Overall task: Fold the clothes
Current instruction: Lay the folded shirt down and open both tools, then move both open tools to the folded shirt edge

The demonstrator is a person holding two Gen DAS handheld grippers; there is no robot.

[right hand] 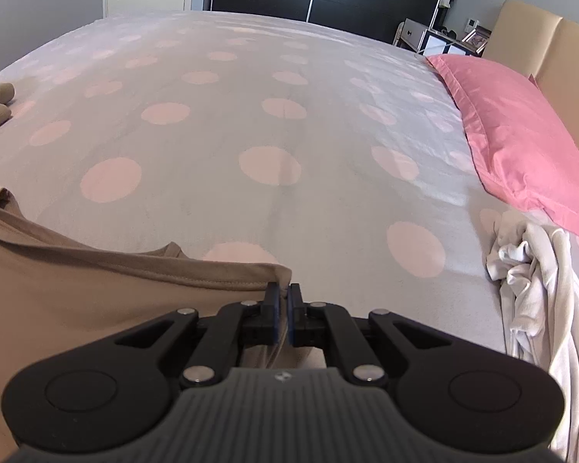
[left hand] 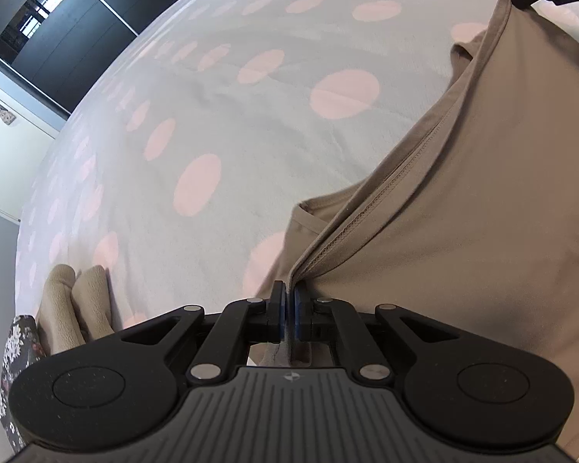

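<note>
Both grippers, left gripper (left hand: 289, 301) and right gripper (right hand: 283, 301), are pinching the tan shirt's (left hand: 482, 212) hem, stretching it above the spotted bedspread (left hand: 212, 115). Folding is barely starting; a white garment (right hand: 536, 281) is waiting beside the pink pillow (right hand: 513, 123).

Shirt (right hand: 77, 293) lies on bed (right hand: 251, 115), pillow (right hand: 521, 135) far right.
</note>
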